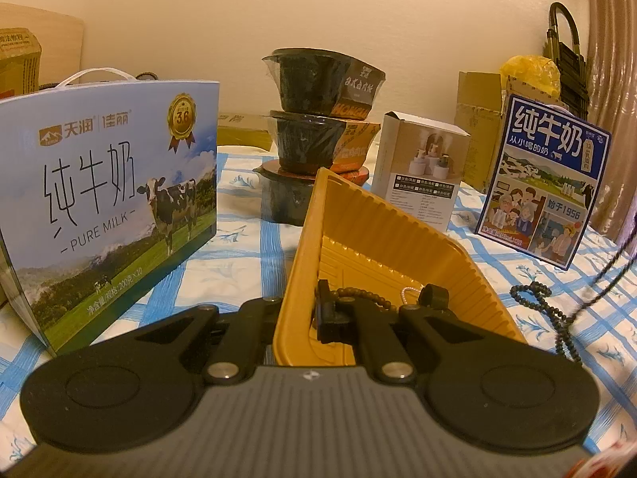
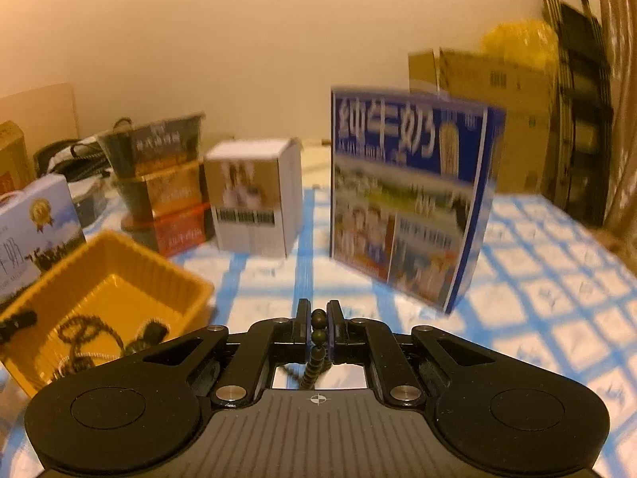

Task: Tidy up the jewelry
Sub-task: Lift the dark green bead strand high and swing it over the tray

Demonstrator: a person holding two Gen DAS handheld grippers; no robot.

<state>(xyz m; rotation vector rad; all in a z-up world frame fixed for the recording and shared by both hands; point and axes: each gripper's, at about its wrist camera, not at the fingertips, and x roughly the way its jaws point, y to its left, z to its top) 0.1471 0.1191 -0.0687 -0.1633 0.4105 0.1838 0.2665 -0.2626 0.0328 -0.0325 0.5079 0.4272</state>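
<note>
Our left hand-held gripper [image 1: 302, 310] is clamped on the near wall of the yellow tray [image 1: 382, 219], which holds a bead bracelet [image 1: 358, 292]. Our right hand-held gripper [image 2: 318, 324] pinches a dark bead string [image 2: 318, 336] above the checked desk [image 2: 537, 298].

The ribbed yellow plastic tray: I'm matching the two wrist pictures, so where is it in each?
Left wrist view: the ribbed yellow plastic tray fills the lower centre, its near rim pinched by the left gripper.
Right wrist view: the tray sits at the lower left, beads inside.
Shared landmark: the dark blue milk carton, standing on the blue-checked cloth to the tray's right.
</note>
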